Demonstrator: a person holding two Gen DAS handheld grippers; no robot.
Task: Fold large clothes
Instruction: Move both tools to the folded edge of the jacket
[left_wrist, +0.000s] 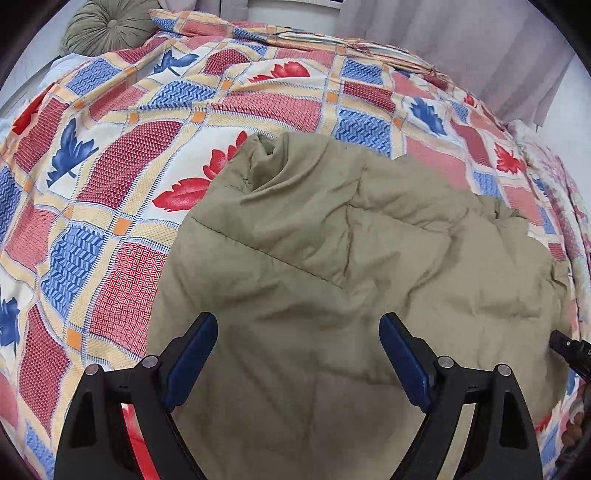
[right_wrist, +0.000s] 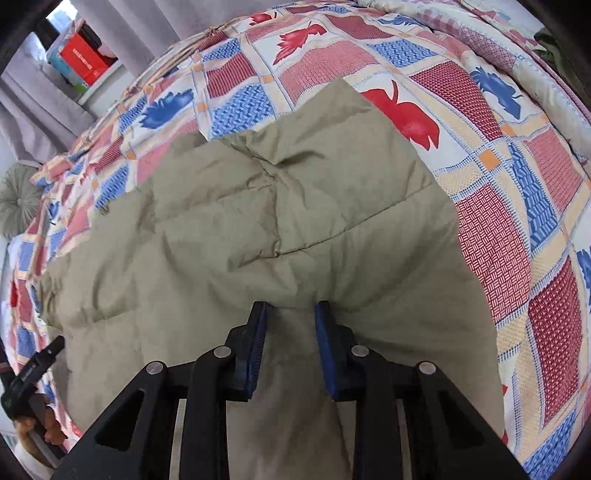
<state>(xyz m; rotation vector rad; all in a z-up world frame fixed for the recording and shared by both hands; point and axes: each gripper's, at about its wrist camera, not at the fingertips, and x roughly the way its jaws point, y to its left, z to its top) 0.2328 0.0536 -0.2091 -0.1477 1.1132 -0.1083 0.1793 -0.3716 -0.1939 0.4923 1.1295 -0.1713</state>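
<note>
On the bed (left_wrist: 110, 206), a jacket (left_wrist: 332, 258) lies spread. Left tool (left_wrist: 298, 325) gapes wide above it. Right tool (right_wrist: 291, 314) pinches its fabric.

**Matt cloth, plastic and small metal pins**

The jacket (left_wrist: 332, 258) is matt khaki cloth, puffy and quilted, creased all over. The bedspread (left_wrist: 122, 206) is printed woven cloth. The left gripper (left_wrist: 298, 325) has matt black plastic arms, blue pads and shiny metal rivets.
</note>
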